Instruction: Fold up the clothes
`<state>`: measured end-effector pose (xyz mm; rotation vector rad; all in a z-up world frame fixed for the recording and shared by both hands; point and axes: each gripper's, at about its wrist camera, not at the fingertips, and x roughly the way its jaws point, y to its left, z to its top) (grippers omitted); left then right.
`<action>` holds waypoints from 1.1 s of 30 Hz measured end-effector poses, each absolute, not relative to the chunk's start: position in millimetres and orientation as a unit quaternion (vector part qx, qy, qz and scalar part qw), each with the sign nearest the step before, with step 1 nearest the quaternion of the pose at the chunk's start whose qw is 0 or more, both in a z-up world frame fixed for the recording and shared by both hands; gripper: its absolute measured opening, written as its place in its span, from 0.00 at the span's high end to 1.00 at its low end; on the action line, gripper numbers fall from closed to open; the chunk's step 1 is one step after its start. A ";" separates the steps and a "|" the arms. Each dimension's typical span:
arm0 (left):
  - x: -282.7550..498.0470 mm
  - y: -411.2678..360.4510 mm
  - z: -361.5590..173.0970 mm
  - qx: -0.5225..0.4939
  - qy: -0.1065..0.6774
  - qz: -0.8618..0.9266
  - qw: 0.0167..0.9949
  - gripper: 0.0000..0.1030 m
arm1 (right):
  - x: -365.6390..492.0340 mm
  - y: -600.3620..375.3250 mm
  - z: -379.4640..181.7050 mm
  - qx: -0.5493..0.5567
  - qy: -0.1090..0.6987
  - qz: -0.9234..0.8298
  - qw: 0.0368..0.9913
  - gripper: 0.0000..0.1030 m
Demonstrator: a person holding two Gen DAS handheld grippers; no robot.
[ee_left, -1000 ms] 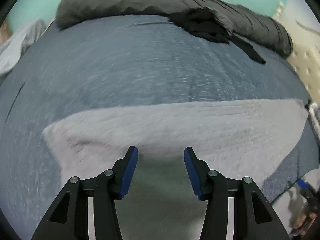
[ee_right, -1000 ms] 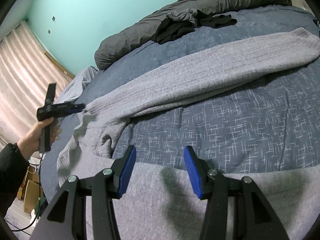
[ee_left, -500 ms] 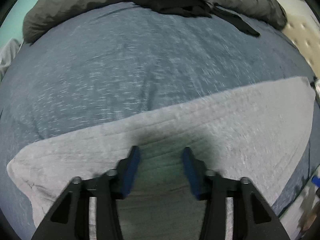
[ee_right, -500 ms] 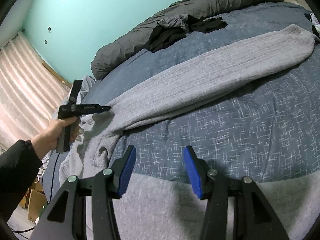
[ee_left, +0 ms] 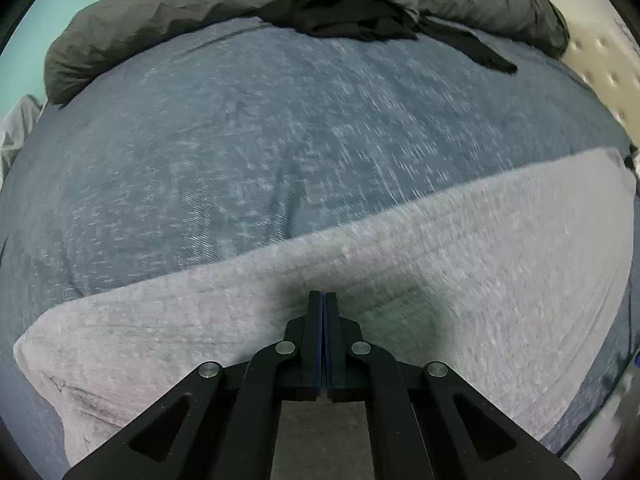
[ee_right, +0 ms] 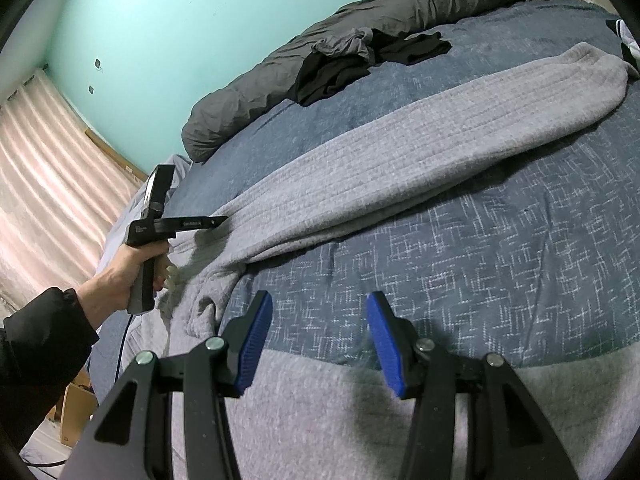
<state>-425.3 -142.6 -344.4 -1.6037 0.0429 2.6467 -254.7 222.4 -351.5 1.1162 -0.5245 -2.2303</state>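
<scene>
I am looking over a wide bed covered by a blue bedspread (ee_right: 500,264), which is filling most of both views and running on past my claws on every side. A long dark grey duvet roll (ee_right: 400,16) is lying along its far edge, well ahead of both claws, against a turquoise wall (ee_right: 180,20). A grey knit garment (ee_right: 400,160) is spreading across the bedspread: one long ribbed part is stretching ahead of my right claw from the left side up to the far right, and another part is lying directly beneath that claw. Pinkish curtains (ee_right: 44,184) are hanging far off to the left of it. A heap of black clothes (ee_right: 340,68) is sitting against the duvet roll, far beyond the garment.

My left claw (ee_left: 323,300) is pointing steeply down at the grey knit, near its far edge, and its jaws have just been closing; they are now standing clenched together. Whether they are pinching any cloth I cannot tell, because the tips are hiding the contact. In the right wrist view a left hand (ee_right: 128,276) in a dark sleeve is gripping that claw's handle, its tips meeting the garment's left end.

My right claw (ee_right: 318,312) is standing released, its blue pads (ee_right: 384,344) apart above the garment's near part, with nothing between them.
</scene>
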 end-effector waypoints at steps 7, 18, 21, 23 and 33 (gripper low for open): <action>-398.9 -177.1 -311.2 -0.497 -0.033 0.867 0.012 0.99 | -255.8 223.1 -351.3 0.419 -0.187 -0.839 0.292 0.51; -323.7 -275.9 -302.6 -0.518 -0.054 0.852 -0.042 0.51 | -259.5 214.9 -346.4 0.428 -0.166 -0.845 0.276 0.44; -305.8 -300.8 -305.4 -0.517 -0.061 0.852 -0.056 0.50 | -274.0 198.1 -339.4 0.439 -0.144 -0.842 0.279 0.42; -301.6 -312.6 -307.6 -0.515 -0.065 0.852 -0.063 0.48 | -290.7 180.5 -334.1 0.448 -0.119 -0.839 0.284 0.41; -328.5 -356.3 -315.4 -0.499 -0.086 0.857 -0.093 0.41 | -394.6 96.7 -330.3 0.478 0.013 -0.833 0.277 0.39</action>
